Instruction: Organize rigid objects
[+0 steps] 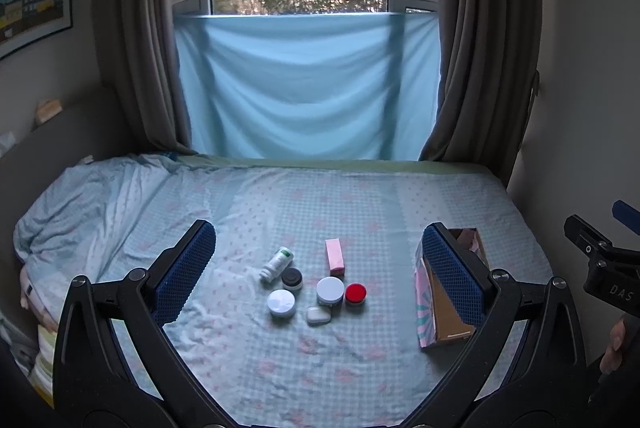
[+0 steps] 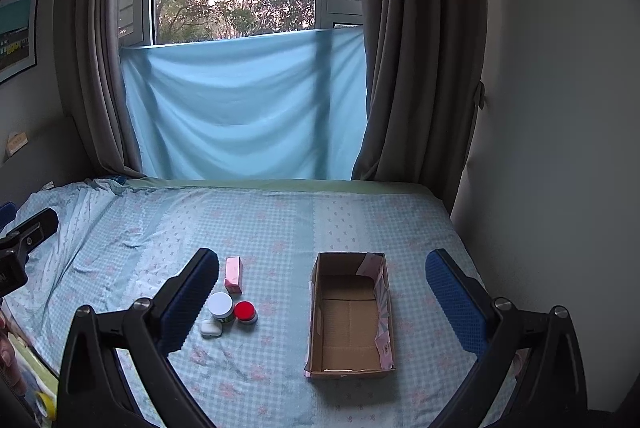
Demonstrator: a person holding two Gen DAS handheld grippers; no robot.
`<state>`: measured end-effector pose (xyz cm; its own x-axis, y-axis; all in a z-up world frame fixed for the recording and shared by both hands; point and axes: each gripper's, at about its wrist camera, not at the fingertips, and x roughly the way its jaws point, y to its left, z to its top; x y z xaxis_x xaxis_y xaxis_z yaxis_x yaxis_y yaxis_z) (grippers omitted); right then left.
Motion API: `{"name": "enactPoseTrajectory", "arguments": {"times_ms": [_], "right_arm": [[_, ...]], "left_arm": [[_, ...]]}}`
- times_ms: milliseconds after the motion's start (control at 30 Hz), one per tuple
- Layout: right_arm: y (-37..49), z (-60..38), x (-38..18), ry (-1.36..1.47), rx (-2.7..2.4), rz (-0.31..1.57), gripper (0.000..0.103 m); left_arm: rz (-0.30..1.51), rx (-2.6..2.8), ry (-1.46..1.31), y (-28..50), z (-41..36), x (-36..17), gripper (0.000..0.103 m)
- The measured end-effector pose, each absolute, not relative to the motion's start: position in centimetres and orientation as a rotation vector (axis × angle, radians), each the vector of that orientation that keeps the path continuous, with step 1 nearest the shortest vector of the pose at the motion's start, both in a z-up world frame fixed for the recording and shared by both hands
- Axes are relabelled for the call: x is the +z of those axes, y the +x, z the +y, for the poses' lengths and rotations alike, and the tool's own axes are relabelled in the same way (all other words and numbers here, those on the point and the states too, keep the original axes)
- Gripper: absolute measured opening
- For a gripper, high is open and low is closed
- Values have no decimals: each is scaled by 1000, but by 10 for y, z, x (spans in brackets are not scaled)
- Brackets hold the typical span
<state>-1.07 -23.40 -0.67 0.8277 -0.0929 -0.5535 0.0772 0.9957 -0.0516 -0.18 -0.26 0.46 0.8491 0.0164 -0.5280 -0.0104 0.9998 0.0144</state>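
Both grippers — left gripper (image 1: 320, 268), right gripper (image 2: 320, 292) — gape, unladen; only right wrist shows the cardboard box (image 2: 348, 372) bare inside, at 6 o'clock.

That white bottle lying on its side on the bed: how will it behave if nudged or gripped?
The white bottle is round-bodied and lies flat, so it probably rolls if pushed sideways. Smooth plastic may slip between pads. The soft bed sheet likely damps rolling.

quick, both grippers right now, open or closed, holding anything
Left gripper: open, holding nothing, above the bed.
Right gripper: open, holding nothing, above the cardboard box.
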Motion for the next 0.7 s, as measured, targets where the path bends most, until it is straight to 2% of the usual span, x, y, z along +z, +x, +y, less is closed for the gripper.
{"name": "enactPoseTrajectory", "arguments": {"times_ms": [700], "right_arm": [[-15,-228,-10,-32,-71,585,103]], "left_arm": [[573,12,-9,0,4,3,102]]}}
